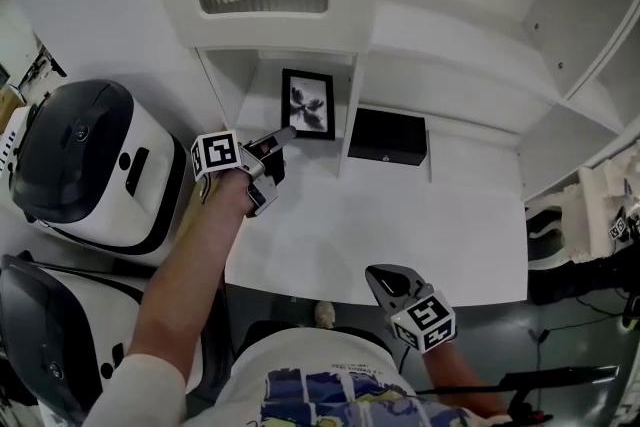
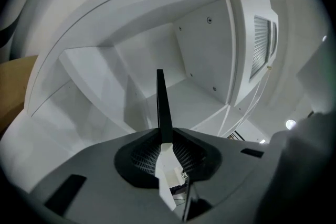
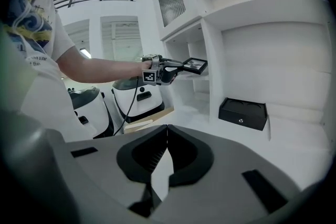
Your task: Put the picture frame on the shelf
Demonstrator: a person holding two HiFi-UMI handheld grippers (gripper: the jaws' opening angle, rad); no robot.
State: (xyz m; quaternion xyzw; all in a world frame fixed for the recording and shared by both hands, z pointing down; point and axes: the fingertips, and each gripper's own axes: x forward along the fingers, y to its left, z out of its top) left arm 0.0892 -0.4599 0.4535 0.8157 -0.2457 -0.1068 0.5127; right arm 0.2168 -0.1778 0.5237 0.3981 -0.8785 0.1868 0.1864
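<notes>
Picture frame: the black picture frame [image 1: 308, 103] is gripped by one edge in the left tool [image 1: 283, 137]. It hangs at the mouth of the narrow shelf compartment just left of the black box [image 1: 387, 136], beyond the divider.
Frame height: in the right gripper view the picture frame [image 3: 195, 64] is up off the tabletop [image 1: 400, 225], higher than the black box [image 3: 242, 113].
Left tool: clenched on the frame. In its own view the left tool [image 2: 164, 136] has the frame's thin dark edge [image 2: 160, 102] rising from between the jaws.
Right tool: jaws pressed together on nothing [image 3: 167, 131]. In the head view the right tool [image 1: 385, 273] is at the tabletop's near edge, well apart from the black box.
Black box: stands on the tabletop against the back wall.
Shelf: white shelf boards [image 1: 470, 45] step up above the black box.
</notes>
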